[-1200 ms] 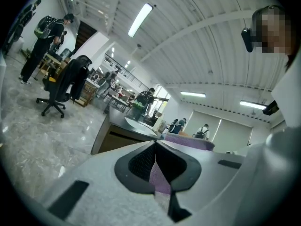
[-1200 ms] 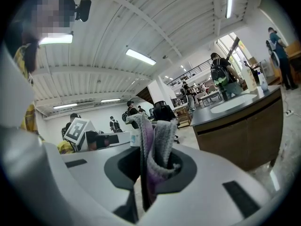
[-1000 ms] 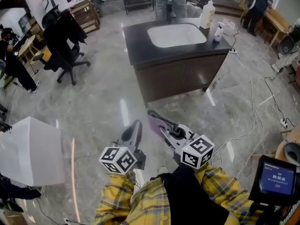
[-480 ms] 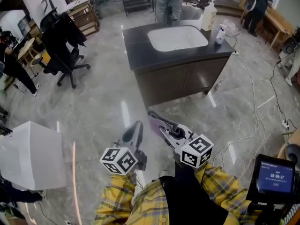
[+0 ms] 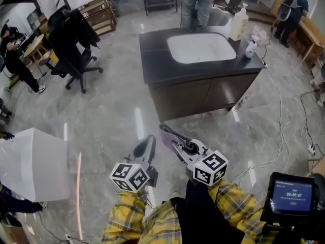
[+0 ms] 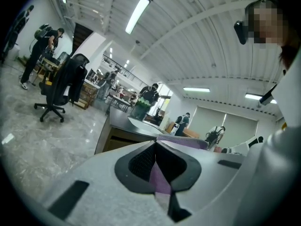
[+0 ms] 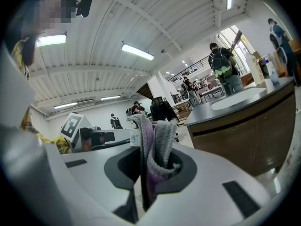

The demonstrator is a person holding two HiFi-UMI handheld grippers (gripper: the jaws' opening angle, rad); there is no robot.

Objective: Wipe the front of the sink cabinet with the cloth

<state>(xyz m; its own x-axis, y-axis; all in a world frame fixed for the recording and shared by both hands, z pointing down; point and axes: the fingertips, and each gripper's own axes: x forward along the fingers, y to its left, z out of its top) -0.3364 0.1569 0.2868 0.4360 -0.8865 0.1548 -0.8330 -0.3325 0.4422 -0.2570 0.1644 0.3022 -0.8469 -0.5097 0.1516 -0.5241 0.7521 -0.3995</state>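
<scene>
Purple-grey cloth [image 7: 157, 142] is pinched in the right hand-held gripper [image 5: 172, 140]. Its jaws are clamped tight on the cloth, with the folds sticking up past the tips. Left hand-held gripper [image 5: 146, 146]: jaws pressed together, nothing gripped. Both sit side by side, well short of the sink cabinet [image 5: 203, 93], facing its dark door fronts over the grey floor [image 5: 111, 121]. Cloth isn't touching the cabinet. White basin [image 5: 200, 47] is set in the cabinet's dark surface, with a soap bottle [image 5: 237, 22] at its far right corner.
</scene>
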